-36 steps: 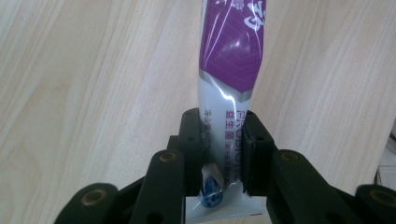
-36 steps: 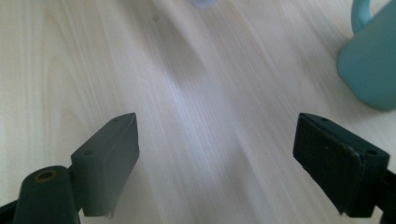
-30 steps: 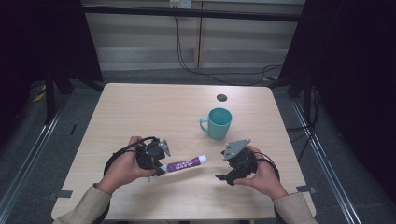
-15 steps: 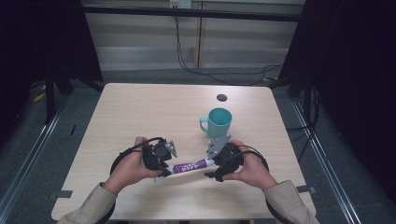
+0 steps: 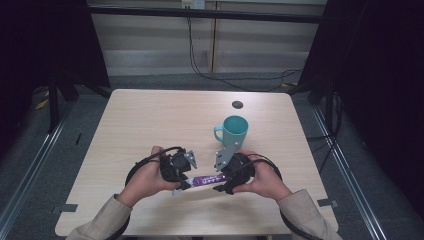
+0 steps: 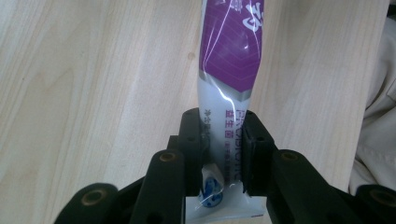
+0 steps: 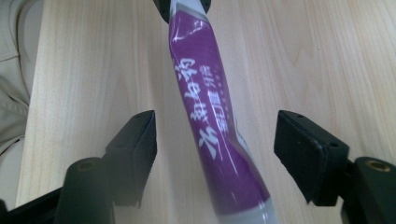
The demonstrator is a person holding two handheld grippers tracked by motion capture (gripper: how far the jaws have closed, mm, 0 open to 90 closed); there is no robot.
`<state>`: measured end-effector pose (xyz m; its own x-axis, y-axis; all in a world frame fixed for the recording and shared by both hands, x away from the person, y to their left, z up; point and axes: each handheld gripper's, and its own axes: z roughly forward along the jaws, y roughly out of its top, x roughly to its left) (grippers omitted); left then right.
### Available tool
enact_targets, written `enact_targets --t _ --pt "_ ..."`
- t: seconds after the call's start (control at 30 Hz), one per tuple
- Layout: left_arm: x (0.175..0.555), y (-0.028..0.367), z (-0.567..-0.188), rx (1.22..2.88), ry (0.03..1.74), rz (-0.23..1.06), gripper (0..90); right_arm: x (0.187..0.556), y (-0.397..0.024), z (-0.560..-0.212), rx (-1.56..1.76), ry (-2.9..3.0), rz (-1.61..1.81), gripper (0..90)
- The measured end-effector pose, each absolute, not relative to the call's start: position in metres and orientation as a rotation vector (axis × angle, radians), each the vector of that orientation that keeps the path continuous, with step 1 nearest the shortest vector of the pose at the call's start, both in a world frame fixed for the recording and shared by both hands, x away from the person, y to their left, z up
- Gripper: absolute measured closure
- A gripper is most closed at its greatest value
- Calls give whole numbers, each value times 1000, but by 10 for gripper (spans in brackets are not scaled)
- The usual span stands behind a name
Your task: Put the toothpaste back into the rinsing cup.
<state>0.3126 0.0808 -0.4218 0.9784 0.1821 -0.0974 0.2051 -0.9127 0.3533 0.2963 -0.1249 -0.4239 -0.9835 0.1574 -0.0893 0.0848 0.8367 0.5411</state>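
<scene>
Purple-and-white sachet [image 5: 206,180] is off the counter [image 5: 150,120], held level between the two grippers near the front edge, at about 6 o'clock from the teal mug [image 5: 235,131].

Left gripper [image 6: 223,149]: pressed tight on the sachet's white sealed end; in the left gripper view both pads pinch the film flat, with the crimped edge poking out behind them. That end counts as secured.

Right gripper [image 7: 215,154]: jaws stand spread on either side of the purple body, and they have just been closing in. In the right gripper view the sachet runs between the pads, and a clear gap of bare counter shows on each side, so no contact yet. From above, this gripper [image 5: 226,181] sits at 3 o'clock from the left one [image 5: 180,181], right at the sachet's far end.

Progress, as I judge it: pick-up done, one end gripped, second grip about halfway (the pads are around the sachet, not on it). Left to do: finish the pinch. After that, probably a pull or tear between the hands, and the open mug at 12 o'clock looks like the likely place for the contents.
</scene>
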Motion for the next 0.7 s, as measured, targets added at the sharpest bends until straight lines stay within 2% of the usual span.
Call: enact_targets --t 0.2,0.7 --pt "313 76 -420 2743 268 -108 739 297 -122 -424 174 2894 853 369" --pt "311 72 -419 2734 257 -110 737 299 -119 -426 179 2919 830 424"
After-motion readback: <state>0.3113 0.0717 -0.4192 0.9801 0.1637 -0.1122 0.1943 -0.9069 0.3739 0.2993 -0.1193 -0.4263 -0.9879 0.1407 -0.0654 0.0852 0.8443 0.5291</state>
